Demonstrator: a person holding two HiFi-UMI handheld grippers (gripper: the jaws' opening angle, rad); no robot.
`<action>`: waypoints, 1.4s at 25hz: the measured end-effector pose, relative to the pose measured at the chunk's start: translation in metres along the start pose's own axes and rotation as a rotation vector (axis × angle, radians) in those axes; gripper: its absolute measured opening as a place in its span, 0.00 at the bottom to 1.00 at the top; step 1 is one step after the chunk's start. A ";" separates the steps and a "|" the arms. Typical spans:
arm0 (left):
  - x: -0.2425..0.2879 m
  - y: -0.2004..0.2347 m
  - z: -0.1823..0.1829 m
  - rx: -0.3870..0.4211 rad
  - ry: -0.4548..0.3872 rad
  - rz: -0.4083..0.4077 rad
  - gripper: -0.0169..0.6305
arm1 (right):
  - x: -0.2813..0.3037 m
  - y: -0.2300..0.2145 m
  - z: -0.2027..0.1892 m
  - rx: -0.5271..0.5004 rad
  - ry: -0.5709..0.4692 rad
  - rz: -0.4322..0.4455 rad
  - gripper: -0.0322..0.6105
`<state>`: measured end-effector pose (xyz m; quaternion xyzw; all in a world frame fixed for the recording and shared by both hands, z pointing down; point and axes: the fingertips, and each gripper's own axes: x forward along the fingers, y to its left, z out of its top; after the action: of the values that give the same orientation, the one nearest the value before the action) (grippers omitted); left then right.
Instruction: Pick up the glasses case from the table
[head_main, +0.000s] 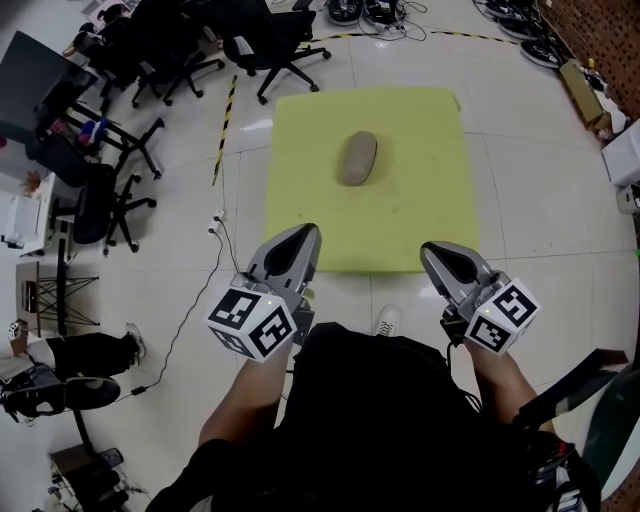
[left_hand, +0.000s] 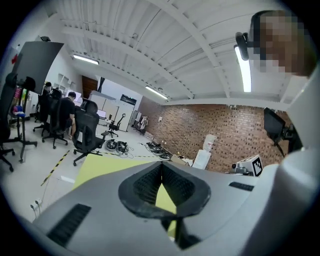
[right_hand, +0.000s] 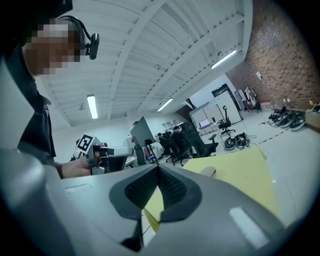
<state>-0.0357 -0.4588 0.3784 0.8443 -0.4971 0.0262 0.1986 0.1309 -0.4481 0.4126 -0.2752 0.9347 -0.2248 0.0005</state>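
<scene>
Lying on the yellow-green table (head_main: 420, 200), the grey glasses case (head_main: 357, 158) sat well ahead of both grippers, untouched, ahead and a little right of the left gripper's tip. The left gripper (head_main: 305, 232) had its jaws pressed together with nothing between them. The right gripper (head_main: 432, 250) was likewise closed and empty, the case ahead and to its left, well apart from it.

bright even light from ceiling tubes (left_hand: 245, 70), floor (head_main: 530, 180) glare, gripper views fisheye-bent with dark corners.
</scene>
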 end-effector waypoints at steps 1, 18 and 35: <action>-0.003 0.001 -0.001 0.004 0.005 0.016 0.04 | 0.003 0.001 -0.003 0.007 0.008 0.014 0.05; 0.008 0.030 -0.007 -0.001 0.043 0.080 0.04 | 0.032 -0.024 -0.014 0.059 0.029 0.052 0.05; 0.061 0.069 0.011 0.020 0.072 -0.015 0.04 | 0.070 -0.052 0.001 0.068 0.028 -0.044 0.05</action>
<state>-0.0652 -0.5434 0.4046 0.8483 -0.4831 0.0601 0.2083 0.0980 -0.5235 0.4417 -0.2923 0.9202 -0.2601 -0.0083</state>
